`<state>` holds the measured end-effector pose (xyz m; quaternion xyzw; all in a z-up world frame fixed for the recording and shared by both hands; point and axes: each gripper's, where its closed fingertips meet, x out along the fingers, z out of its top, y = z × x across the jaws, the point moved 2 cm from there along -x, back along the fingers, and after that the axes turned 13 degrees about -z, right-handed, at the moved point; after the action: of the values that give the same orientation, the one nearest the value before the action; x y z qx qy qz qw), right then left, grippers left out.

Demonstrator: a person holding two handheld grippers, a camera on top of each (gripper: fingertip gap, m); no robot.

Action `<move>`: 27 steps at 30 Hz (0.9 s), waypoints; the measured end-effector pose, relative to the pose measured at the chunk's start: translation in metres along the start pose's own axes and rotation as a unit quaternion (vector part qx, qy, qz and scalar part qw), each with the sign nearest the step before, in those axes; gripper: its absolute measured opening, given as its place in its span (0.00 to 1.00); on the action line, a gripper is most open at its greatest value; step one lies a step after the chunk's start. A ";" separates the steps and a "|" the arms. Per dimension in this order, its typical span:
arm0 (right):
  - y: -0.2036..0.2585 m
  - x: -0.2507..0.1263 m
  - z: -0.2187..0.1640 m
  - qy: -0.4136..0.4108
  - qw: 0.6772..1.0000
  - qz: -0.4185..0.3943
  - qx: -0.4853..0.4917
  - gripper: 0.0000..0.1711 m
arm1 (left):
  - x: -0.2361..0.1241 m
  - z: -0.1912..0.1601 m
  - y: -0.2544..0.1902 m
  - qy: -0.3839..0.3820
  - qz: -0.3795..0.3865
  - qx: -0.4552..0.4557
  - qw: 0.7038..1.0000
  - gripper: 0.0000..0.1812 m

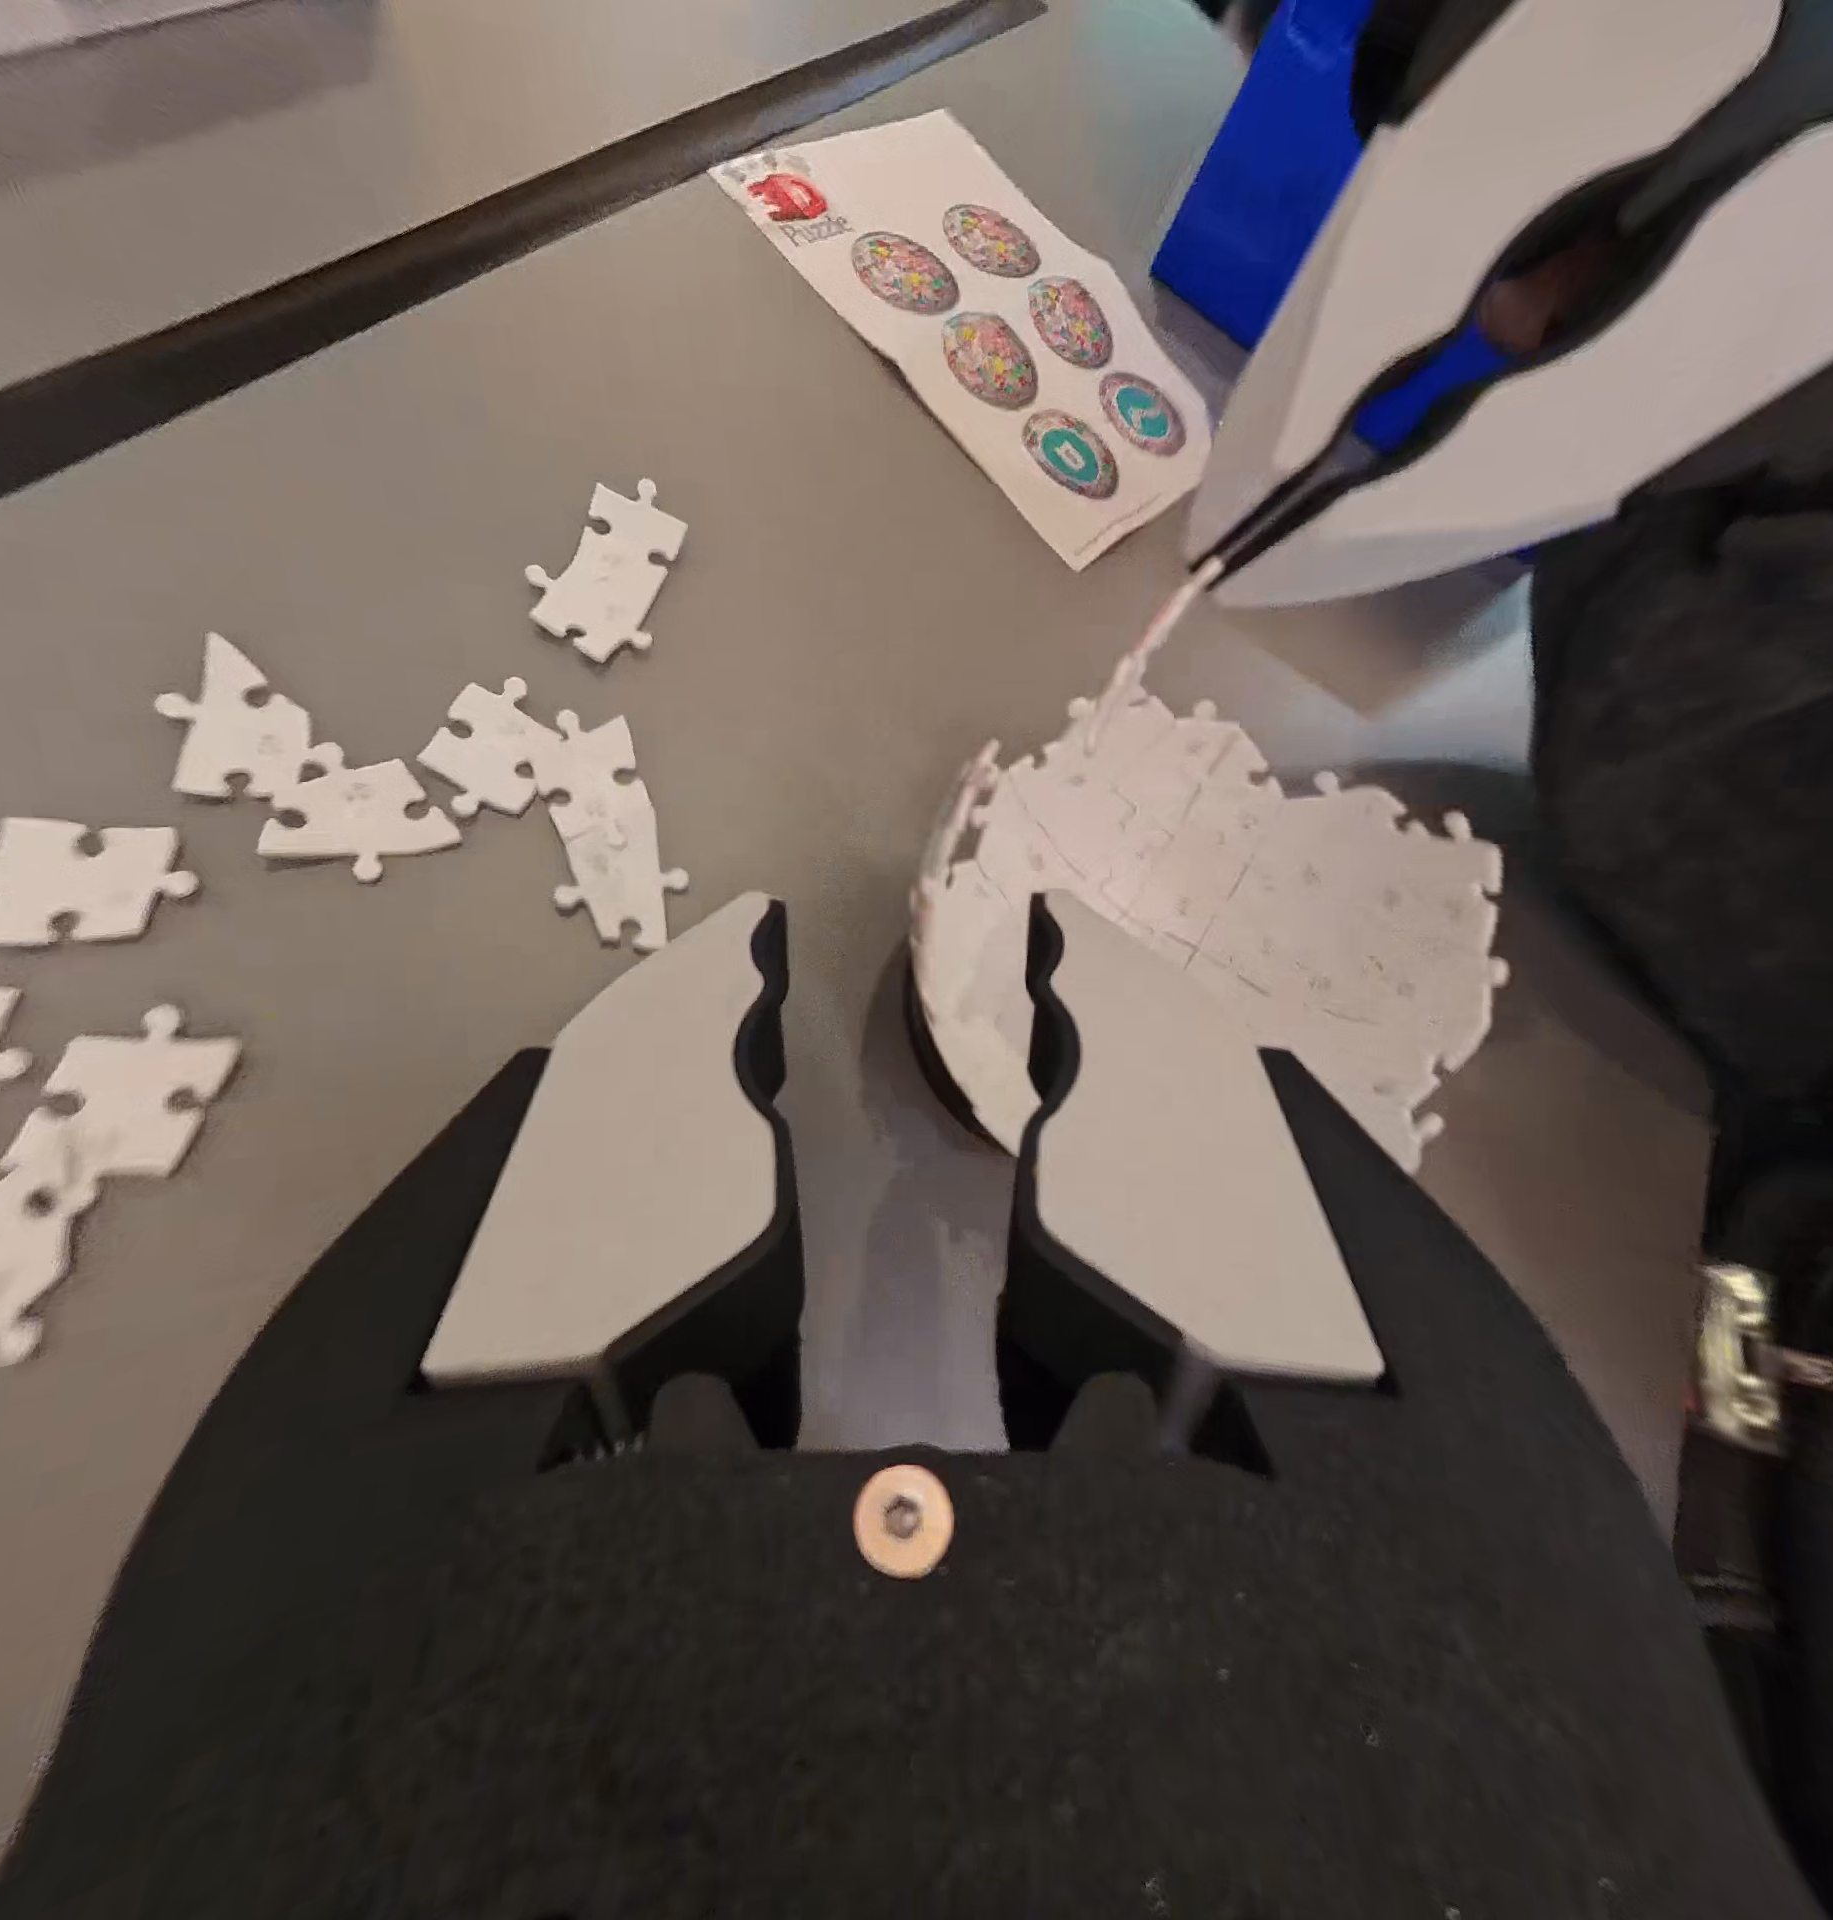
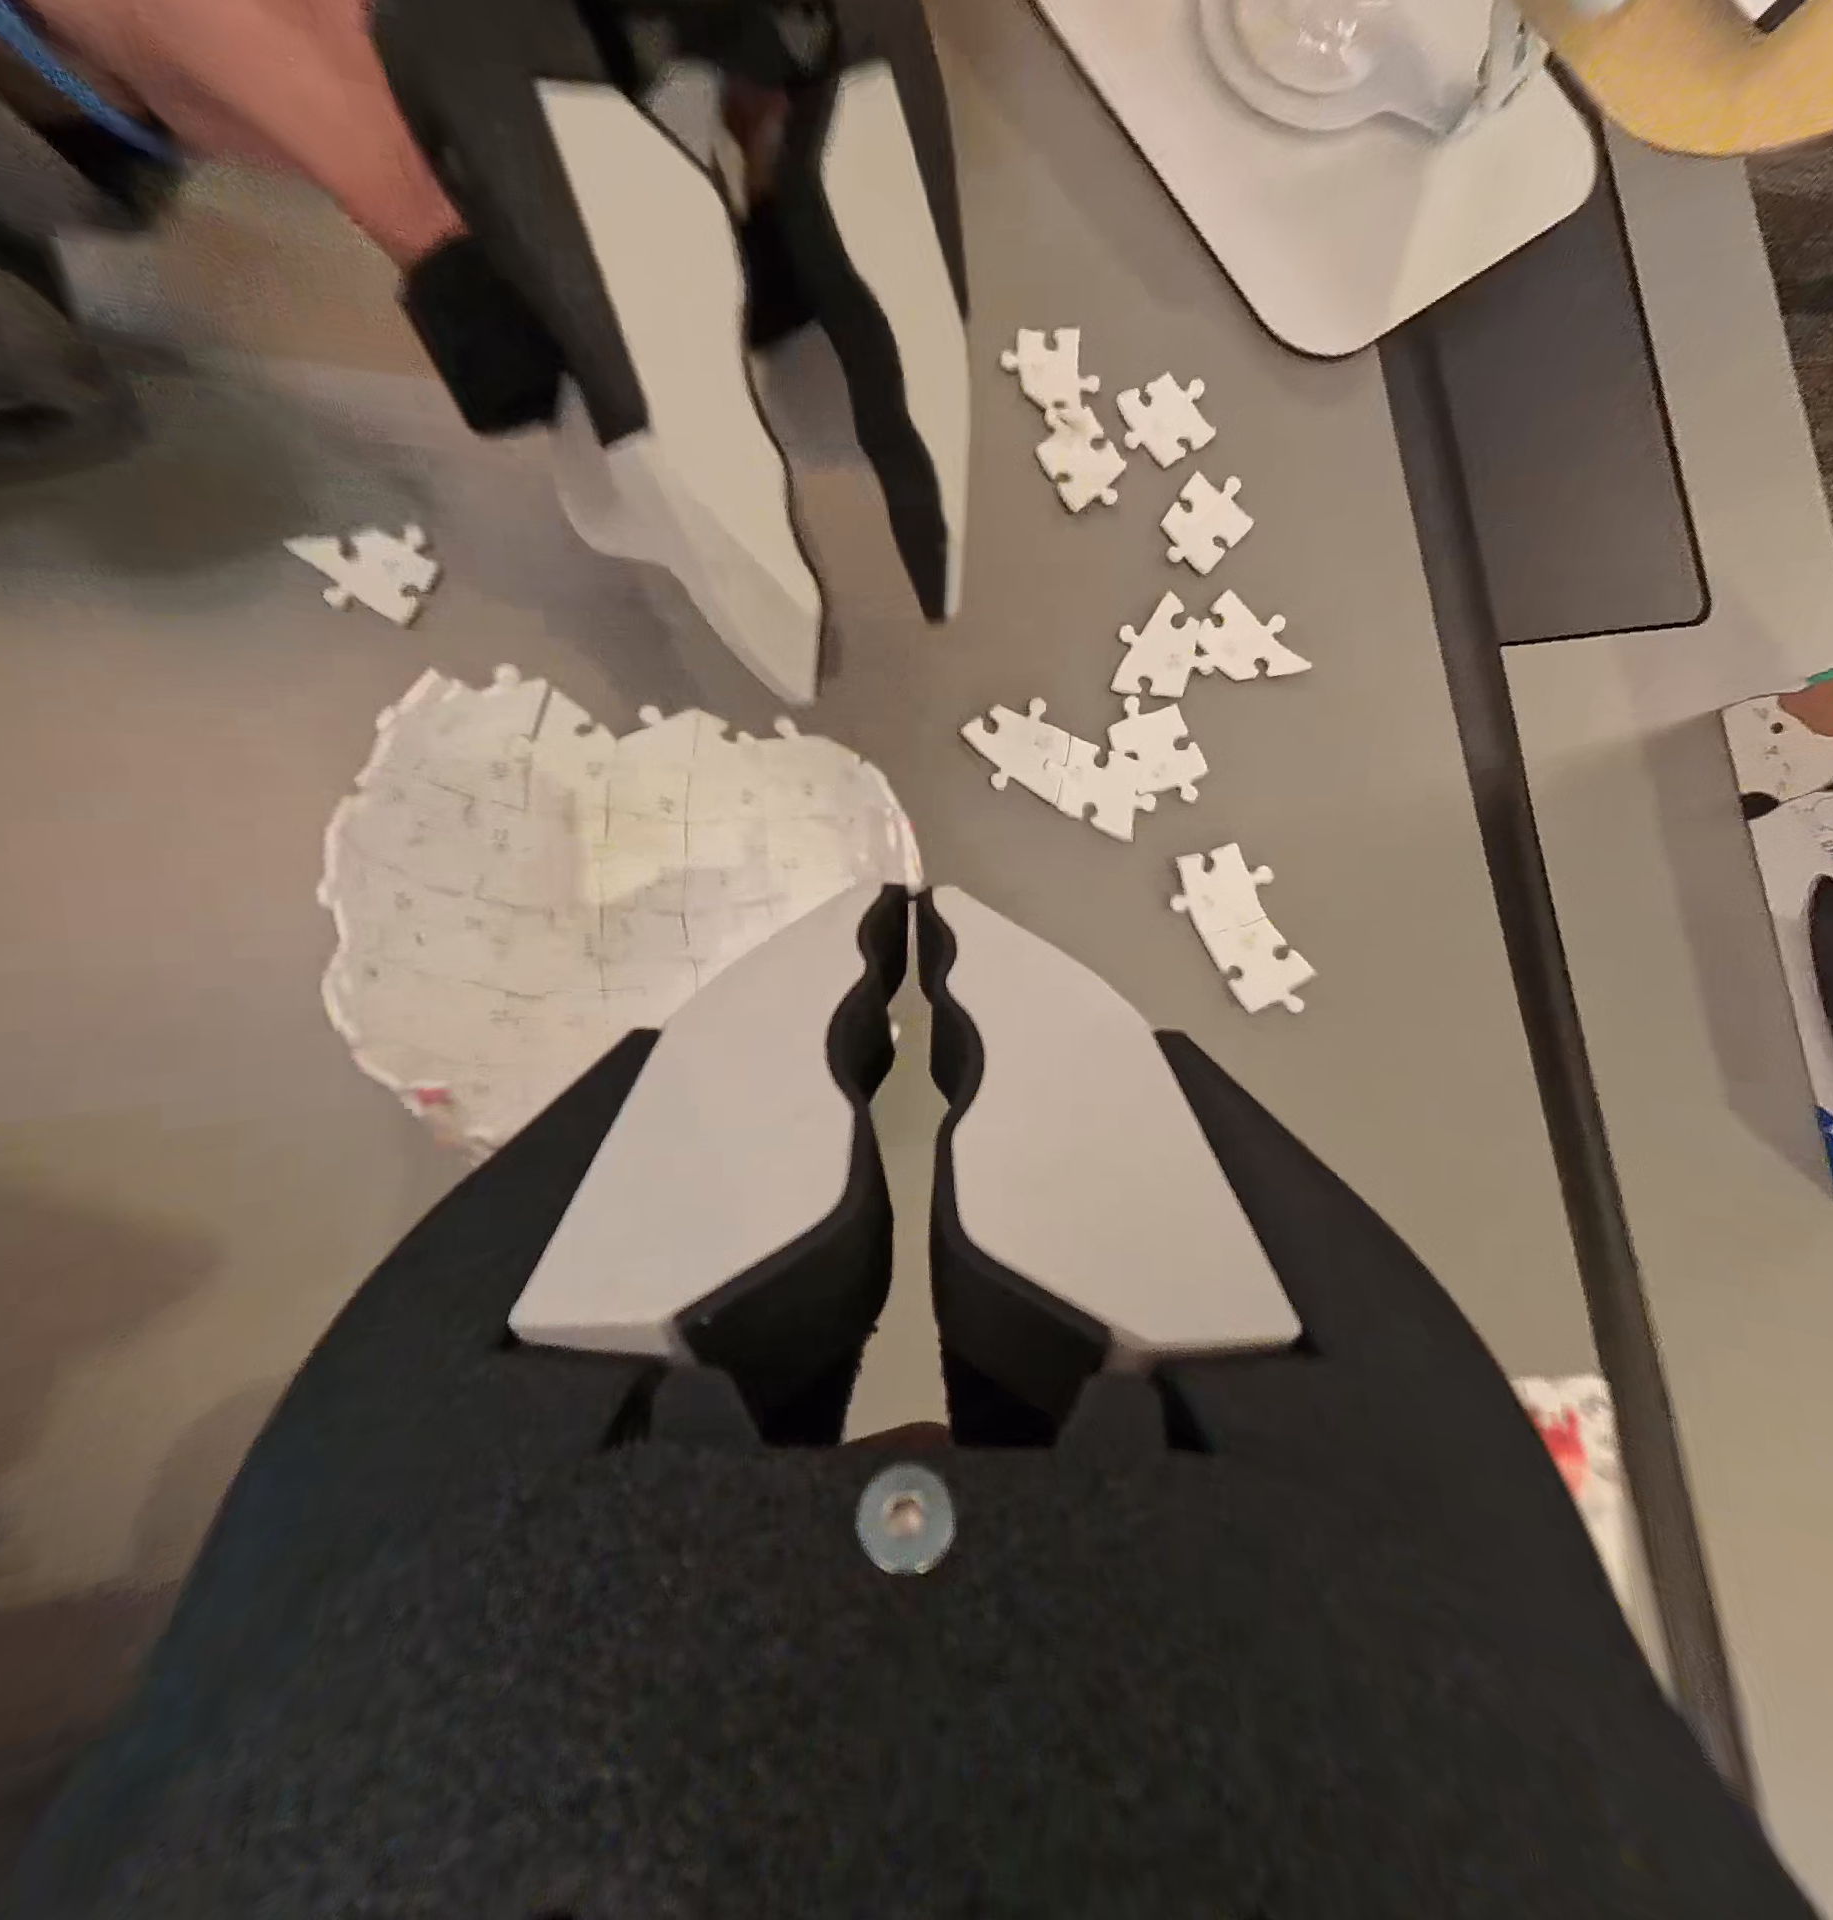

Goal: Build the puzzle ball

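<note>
**Two grippers over a half-built ball**

The ball shell [image 1: 1203,914] sits on the grey bench [image 1: 787,644], hollow side up. The left gripper [image 1: 907,914] hovers beside its rim, fingers released. The right gripper [image 2: 913,902] pinches a thin piece [image 1: 1151,644] edge-on above the rim, long axis slanting down. Only the left view shows the leaflet [image 1: 995,343]; only the right shows a white tray [image 2: 1411,208]. Loose pieces [image 2: 1151,623] lie nearby.
</note>
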<state>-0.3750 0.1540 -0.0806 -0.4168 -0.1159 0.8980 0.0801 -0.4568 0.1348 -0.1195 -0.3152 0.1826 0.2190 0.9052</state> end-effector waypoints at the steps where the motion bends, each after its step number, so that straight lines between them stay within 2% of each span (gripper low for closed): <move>1: 0.001 0.003 0.001 -0.009 1.000 0.013 0.015 0.01 | 0.005 0.002 0.001 -0.012 -0.027 0.001 1.000 0.24; 3: 0.004 0.006 0.003 -0.032 0.998 0.033 0.034 0.01 | 0.010 0.008 -0.005 -0.024 -0.057 0.035 0.997 0.24; 6: 0.000 0.004 0.008 -0.063 0.995 0.050 0.057 0.01 | 0.006 0.019 -0.017 -0.034 -0.056 0.093 0.994 0.22; 11: 0.010 -0.006 0.023 -0.134 0.977 0.128 0.101 0.01 | 0.009 0.023 -0.038 -0.056 -0.098 0.113 0.987 0.14; 13: 0.011 -0.001 0.018 -0.119 0.981 0.128 0.086 0.01 | 0.011 0.023 -0.043 -0.064 -0.096 0.126 0.985 0.01; 16: 0.011 -0.001 0.015 -0.115 0.985 0.114 0.053 0.01 | 0.014 0.020 -0.042 -0.073 -0.075 0.122 0.987 0.01; 19: 0.009 0.001 0.011 -0.082 0.995 0.063 -0.016 0.09 | 0.018 0.013 -0.042 -0.070 -0.061 0.118 0.989 0.01; 22: 0.015 -0.002 0.013 -0.058 0.994 0.050 -0.085 0.05 | 0.020 0.010 -0.042 -0.066 -0.056 0.116 0.990 0.01; 27: 0.018 0.002 0.011 -0.017 0.990 0.074 -0.116 0.05 | 0.022 0.010 -0.044 -0.077 -0.077 0.104 0.989 0.01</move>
<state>-0.3855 0.1355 -0.0800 -0.4151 -0.1897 0.8890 -0.0373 -0.4135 0.1163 -0.1010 -0.2144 0.1093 0.1519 0.9586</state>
